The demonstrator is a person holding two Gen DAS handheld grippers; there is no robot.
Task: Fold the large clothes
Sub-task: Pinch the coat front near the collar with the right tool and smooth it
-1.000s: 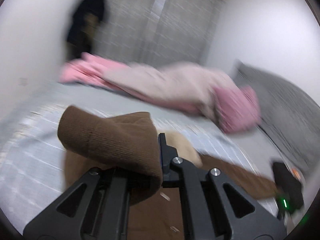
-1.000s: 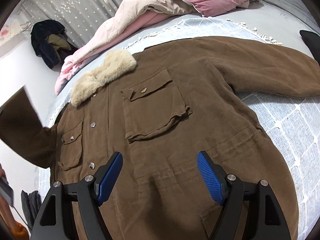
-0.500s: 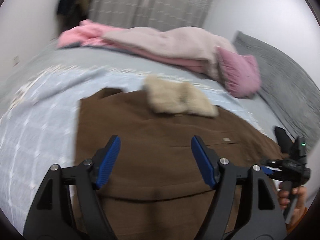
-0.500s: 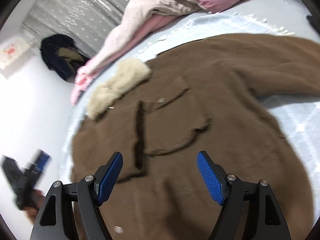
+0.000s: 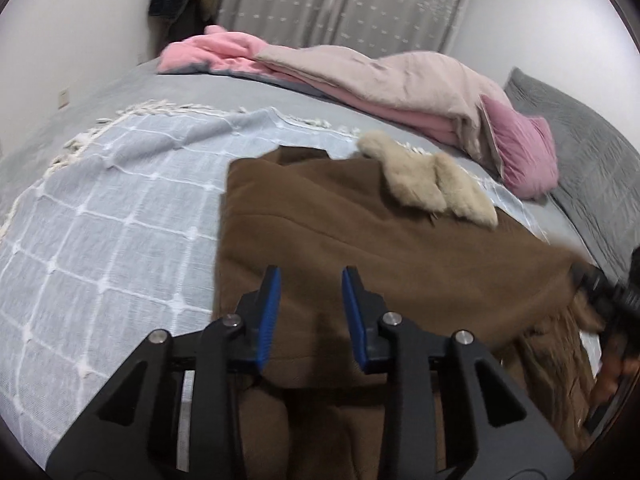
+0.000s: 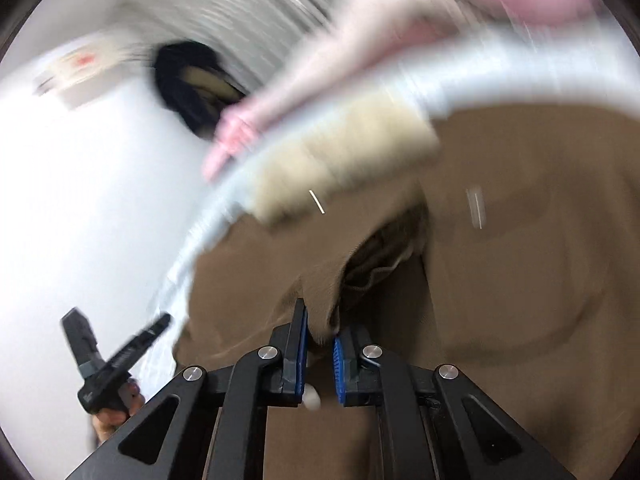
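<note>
Coat [image 5: 360, 248]: lies on the checked blanket [image 5: 120, 208] spread over the bed, fur collar [image 5: 432, 188] toward the pillow-end edge, left side folded in.
Left gripper [image 5: 310, 308]: spread, holding nothing, above the folded part.
Right gripper [image 6: 320, 344]: pinching a coat fold, likely to carry it across.

One brown coat [image 5: 360, 248] lies on the one bed [image 5: 168, 92], wearing one cream fur collar [image 5: 432, 188]. One checked throw [image 5: 112, 208] is spread under it. Further back sit one pinkish quilt [image 5: 360, 80], one pink pillow [image 5: 520, 152] and one grey pillow [image 5: 580, 140]. Two grippers: the left gripper [image 5: 310, 312] and the right gripper [image 6: 320, 344] (each with two blue-padded jaws).
</note>
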